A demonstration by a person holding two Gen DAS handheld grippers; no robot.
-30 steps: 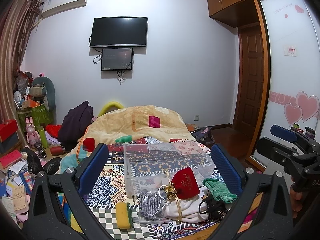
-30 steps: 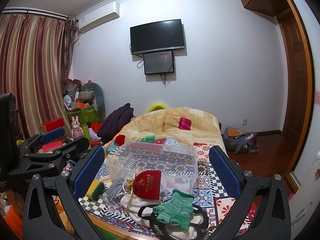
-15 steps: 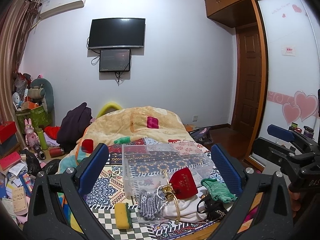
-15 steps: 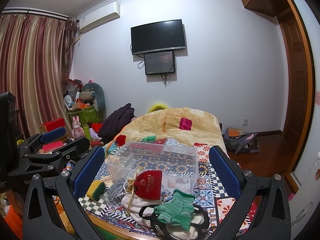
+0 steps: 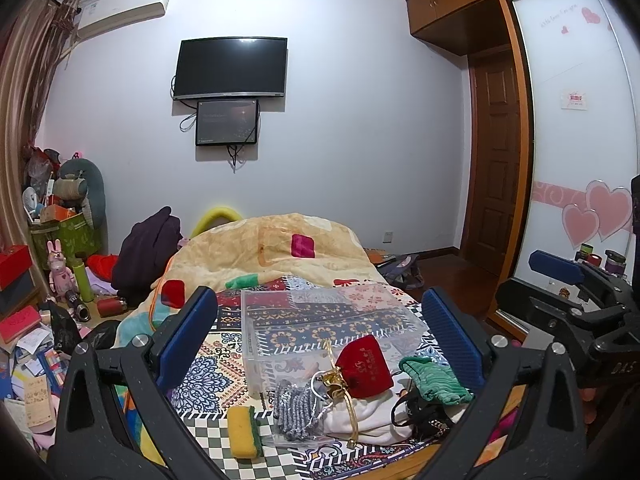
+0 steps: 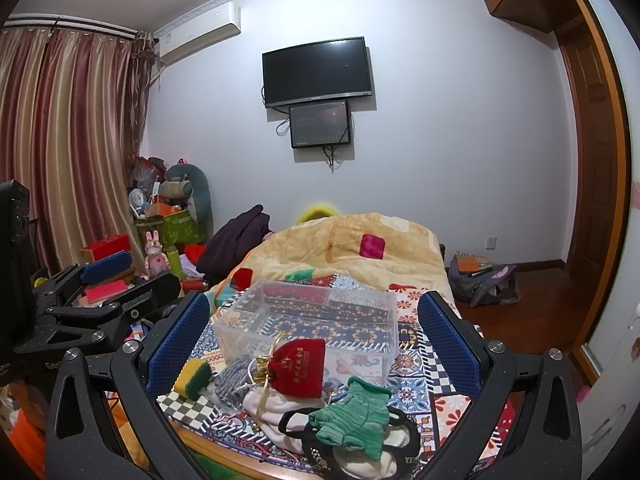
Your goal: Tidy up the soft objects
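Observation:
A pile of soft things lies at the near end of the bed: a red drawstring pouch (image 5: pixel 364 366) (image 6: pixel 298 368), a green knit piece (image 5: pixel 434 380) (image 6: pixel 352 414), a grey knit piece (image 5: pixel 294 410) (image 6: pixel 232 380), white cloth (image 5: pixel 368 416) (image 6: pixel 272 404), a black strap (image 6: pixel 296 420) and a yellow-green sponge (image 5: pixel 244 432) (image 6: pixel 192 376). An empty clear plastic box (image 5: pixel 320 324) (image 6: pixel 316 320) stands just behind them. My left gripper (image 5: pixel 320 340) is open and empty above the pile. My right gripper (image 6: pixel 316 344) is open and empty too, to the right of the left one.
The patterned bedspread (image 5: pixel 216 372) covers the bed, with a yellow blanket (image 5: pixel 280 248) heaped behind the box. Clutter, boxes and toys (image 5: pixel 60 264) fill the floor on the left. A bag (image 6: pixel 484 280) lies on the wooden floor right. A wardrobe door (image 5: pixel 576 160) stands at right.
Both grippers have shifted only slightly; the left view has drifted a little to the right. Nothing on the bed has moved.

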